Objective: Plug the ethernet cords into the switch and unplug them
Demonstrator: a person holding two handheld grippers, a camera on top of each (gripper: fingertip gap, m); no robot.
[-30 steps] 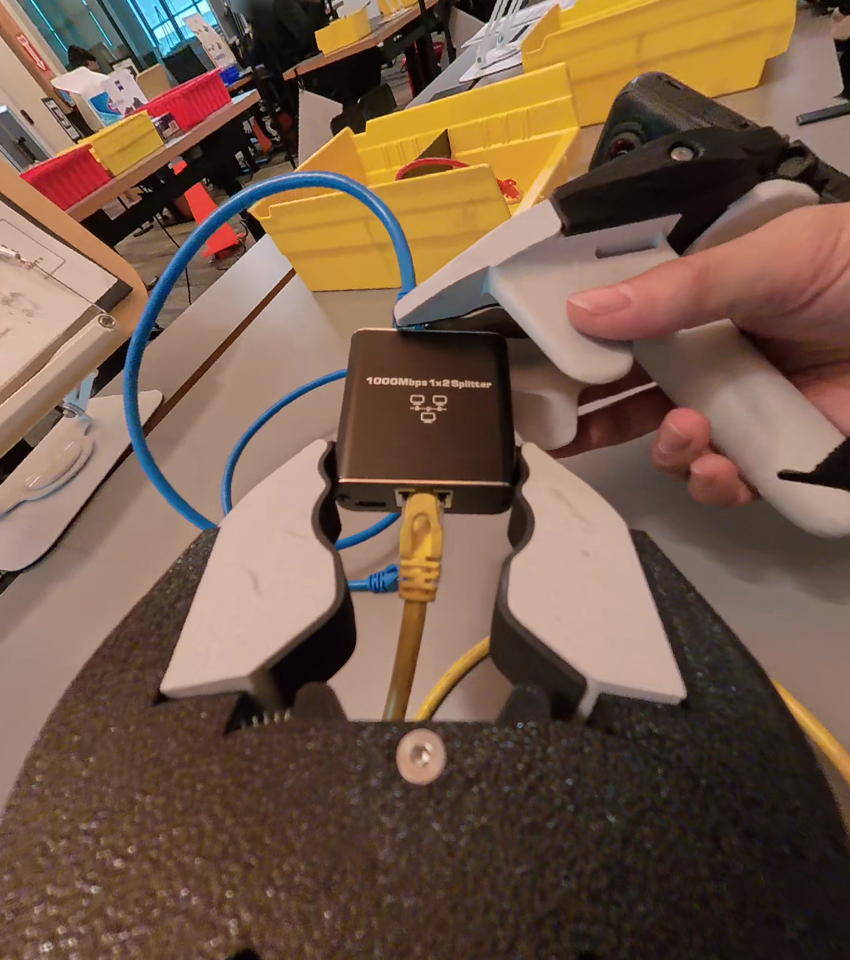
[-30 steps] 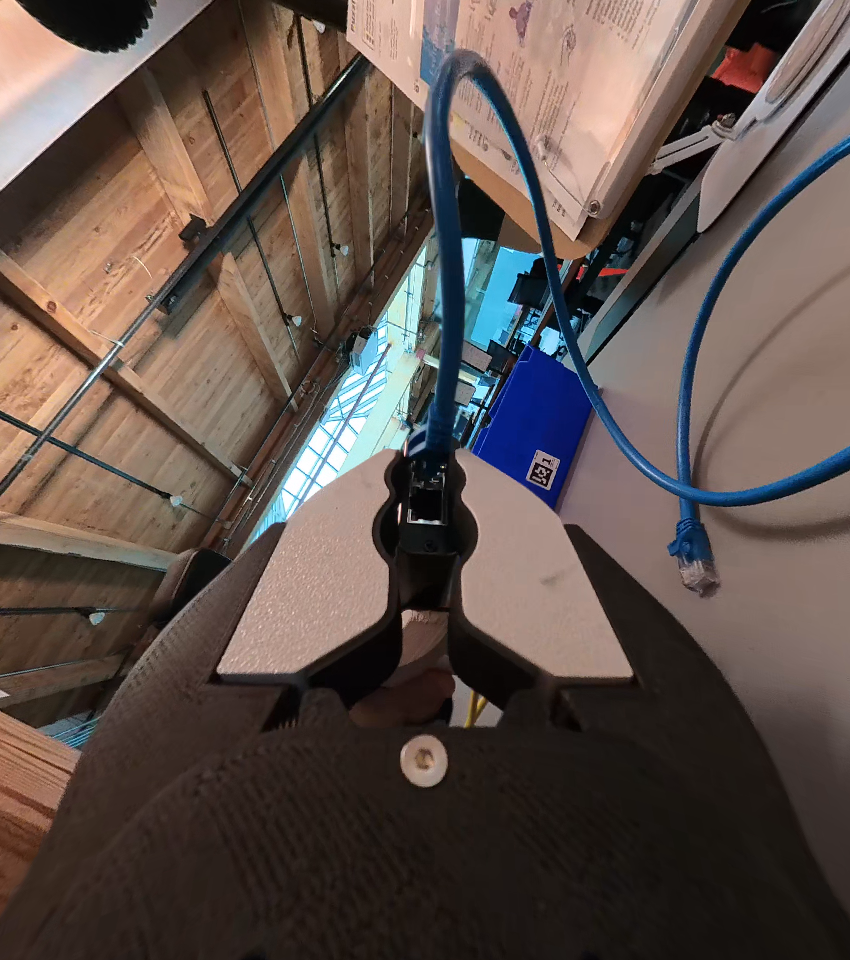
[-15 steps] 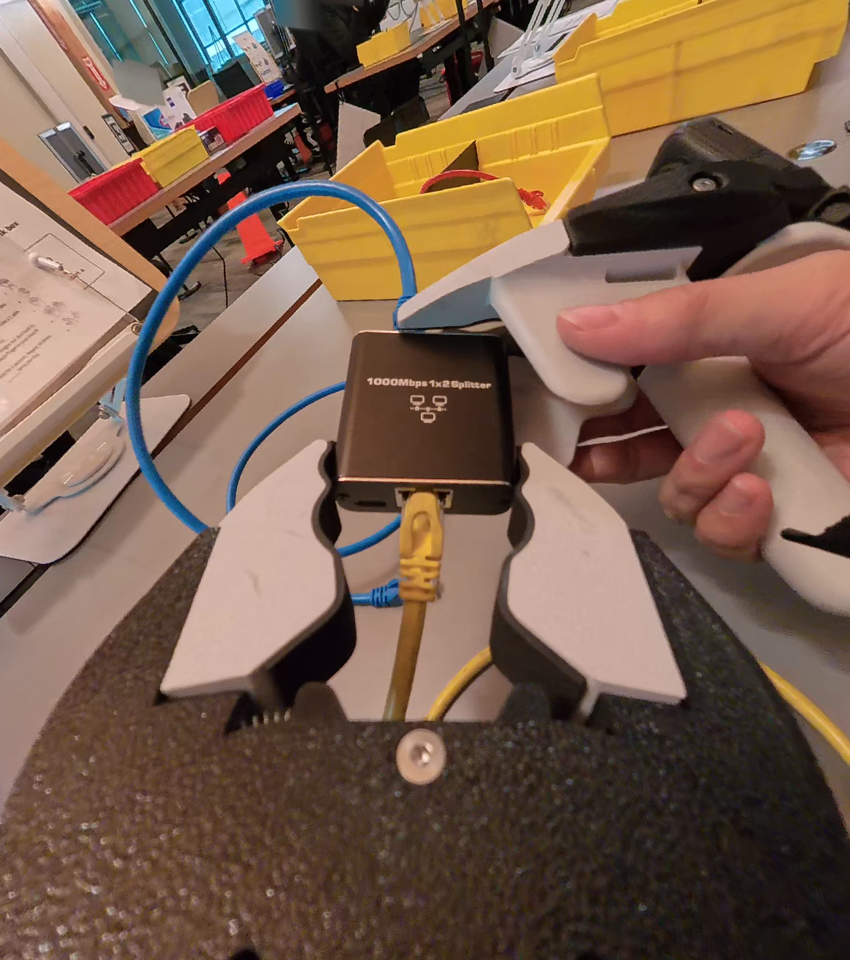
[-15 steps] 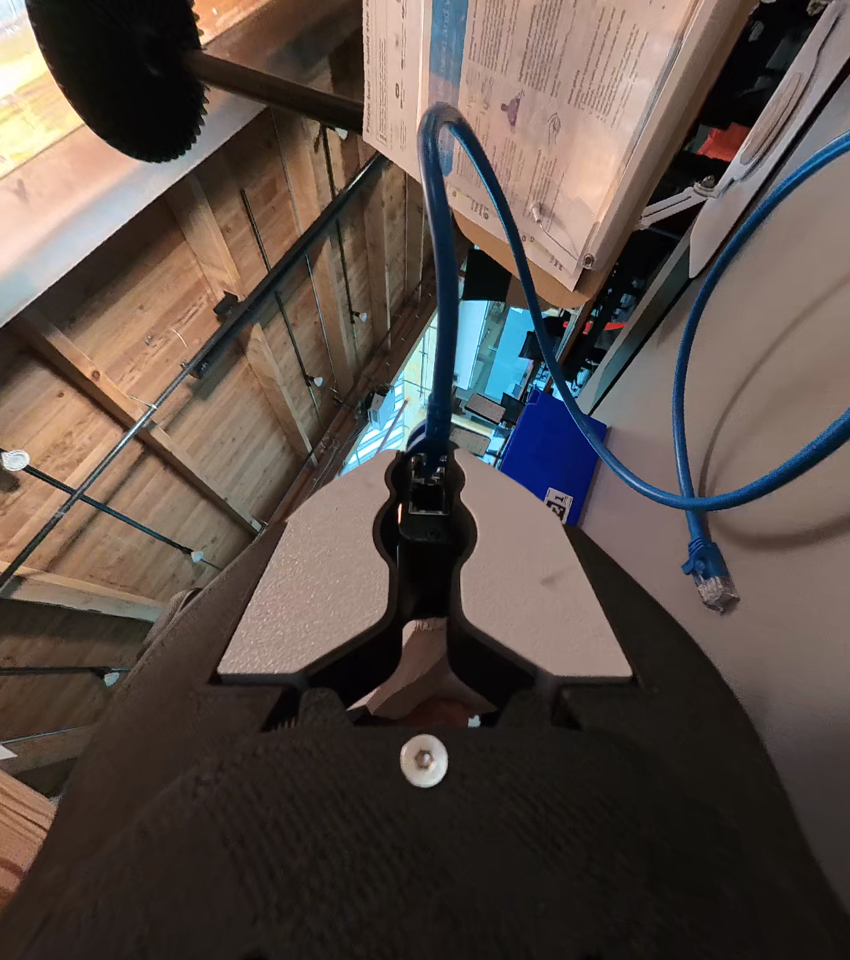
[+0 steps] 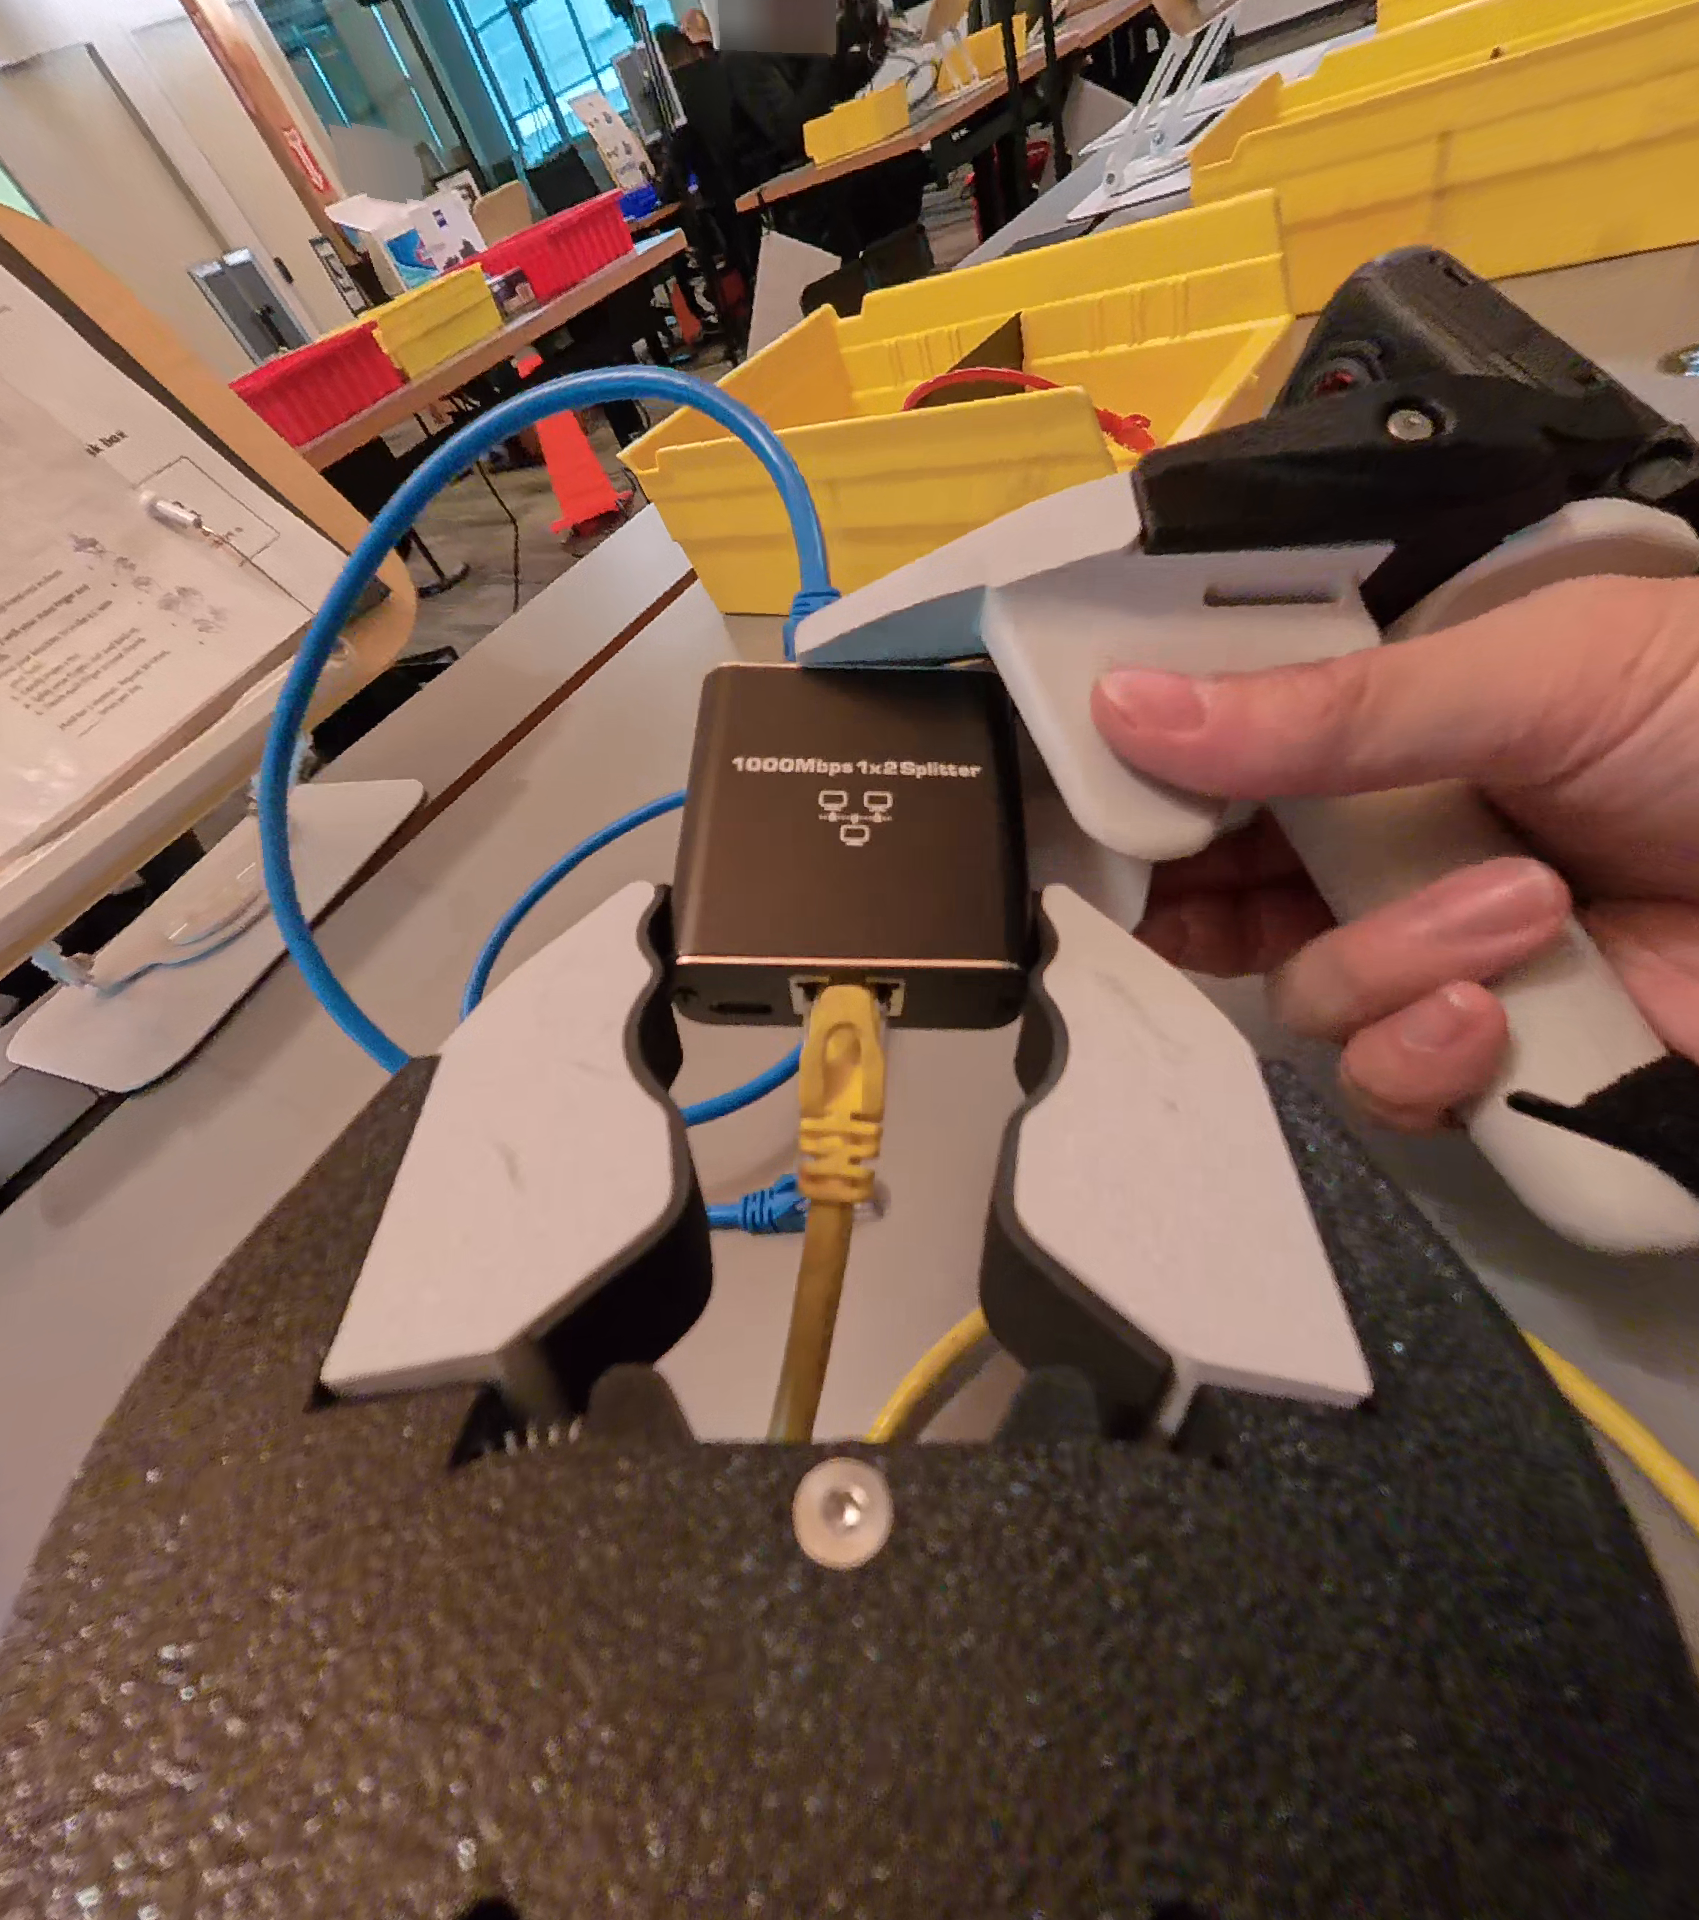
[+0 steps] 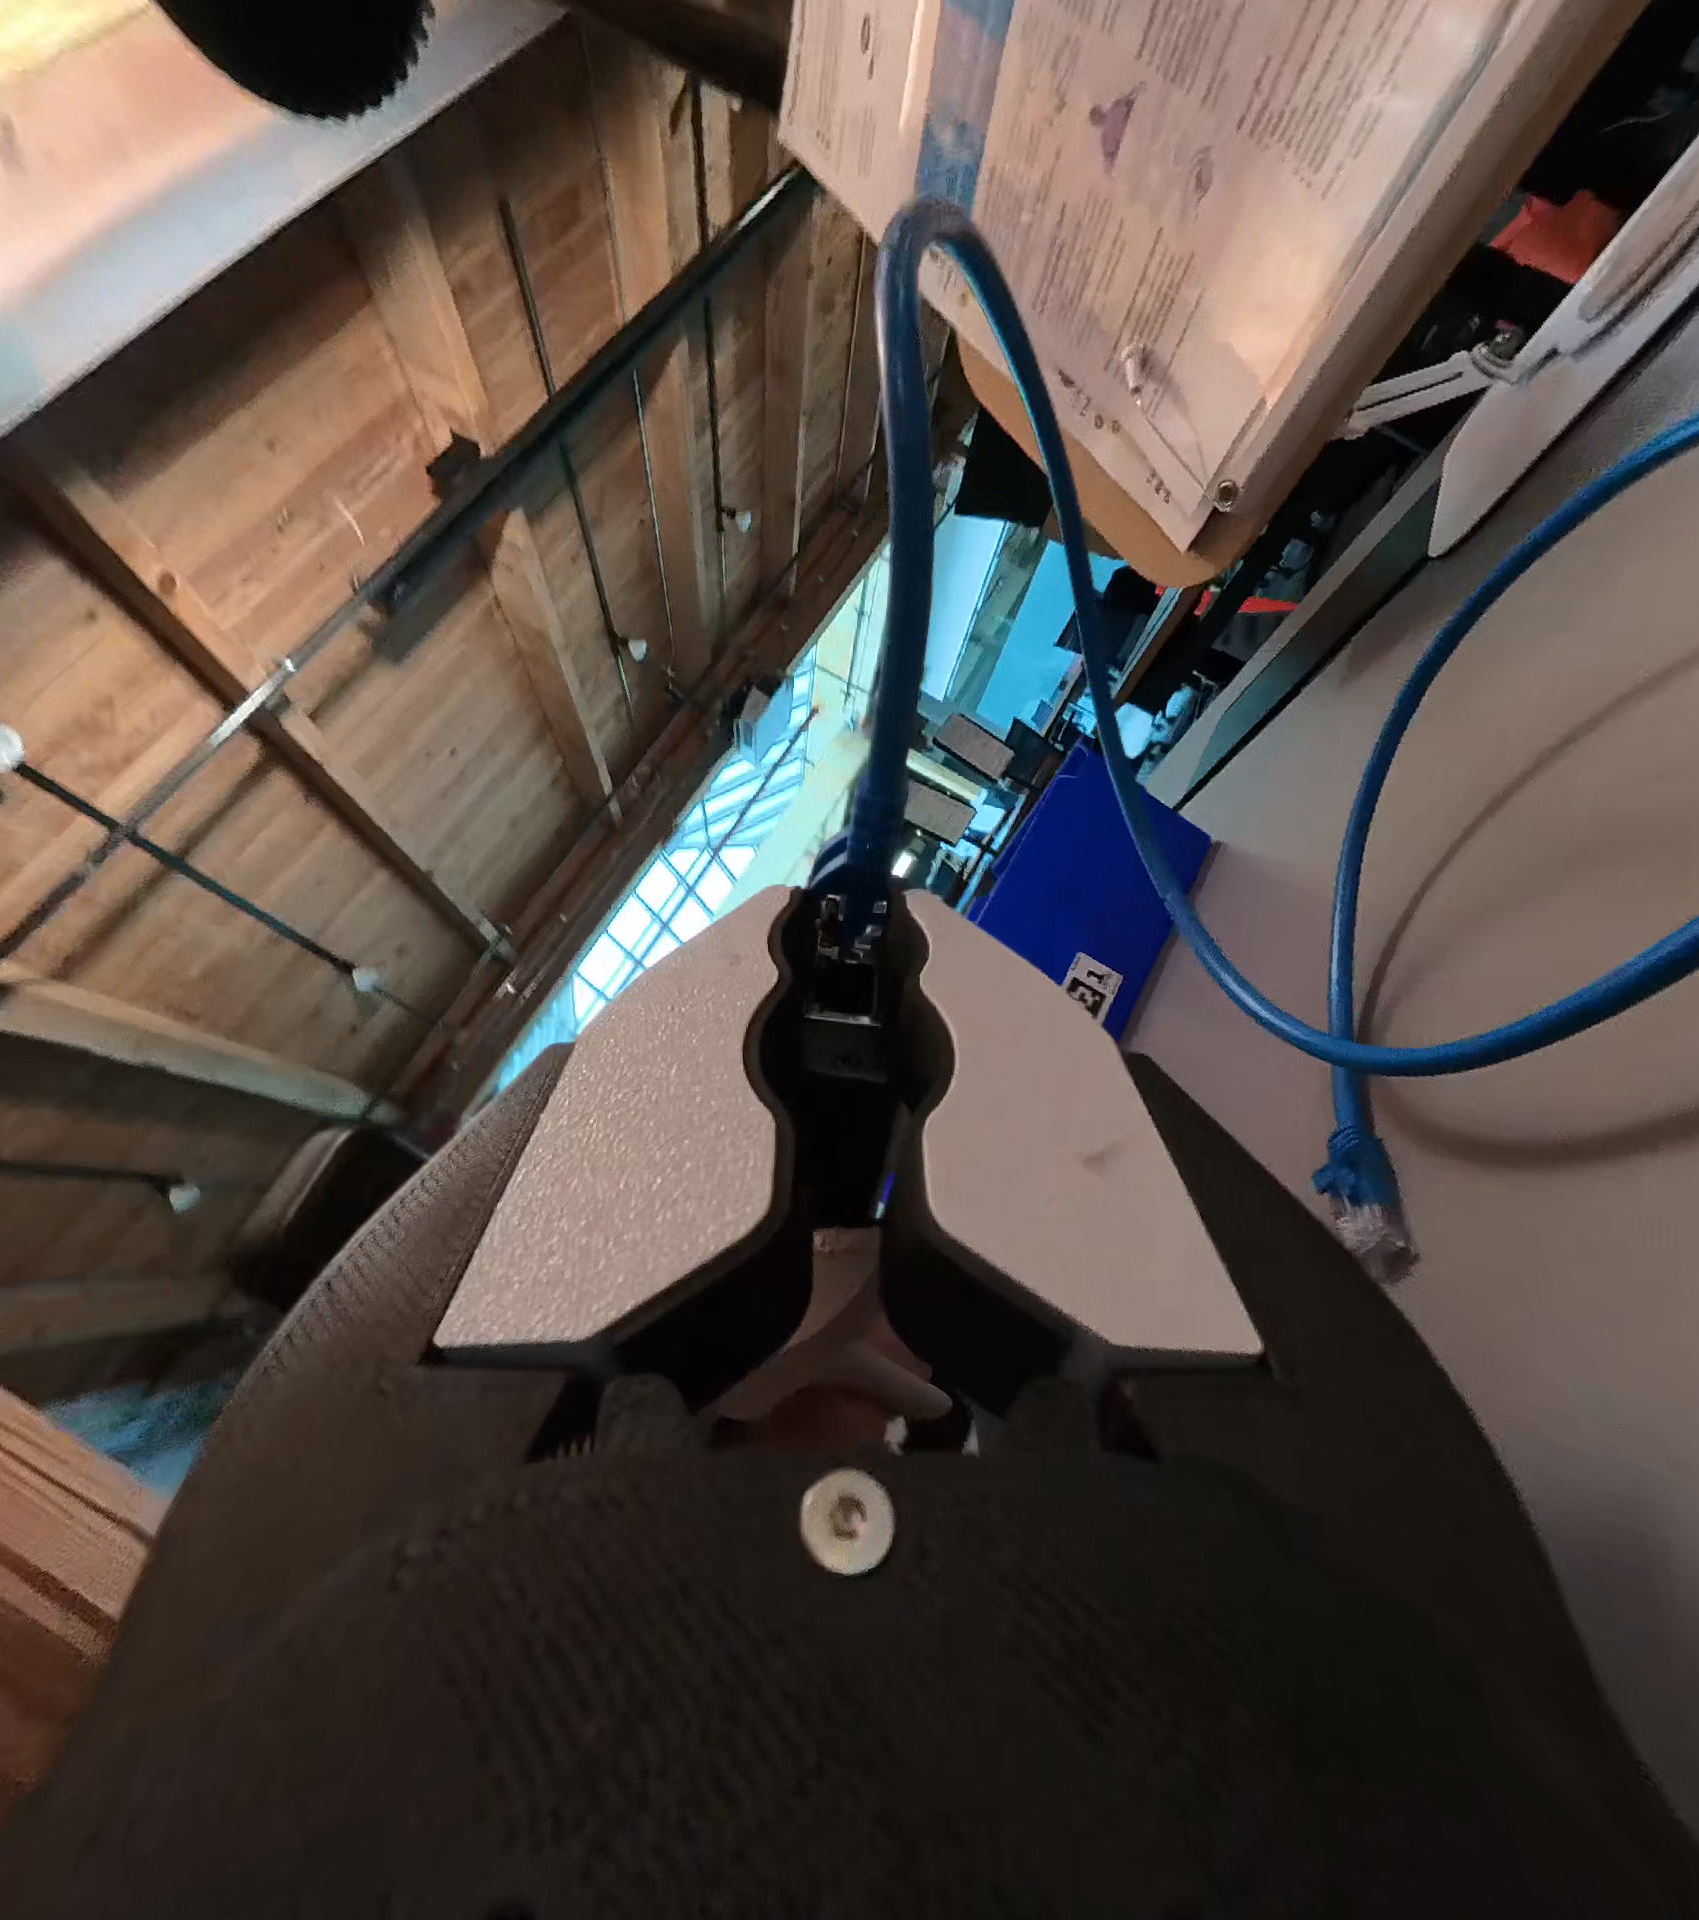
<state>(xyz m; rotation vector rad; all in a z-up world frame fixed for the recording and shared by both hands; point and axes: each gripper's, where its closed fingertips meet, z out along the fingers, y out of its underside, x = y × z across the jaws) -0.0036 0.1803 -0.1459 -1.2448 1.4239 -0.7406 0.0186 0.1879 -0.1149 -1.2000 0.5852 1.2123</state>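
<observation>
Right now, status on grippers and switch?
Left gripper shut on switch, yellow cord plugged in. Right gripper shut on blue cord plug at switch's far side. Nothing blocking.

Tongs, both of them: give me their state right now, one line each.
Left tongs: shut on the black switch, gripping its sides.
Right tongs: shut on the blue cord's plug.

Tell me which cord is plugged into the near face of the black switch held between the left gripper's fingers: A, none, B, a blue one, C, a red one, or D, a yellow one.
D: the yellow ethernet cord has its plug seated in a port on the near face of the switch, which the left gripper clamps from both sides.
</observation>
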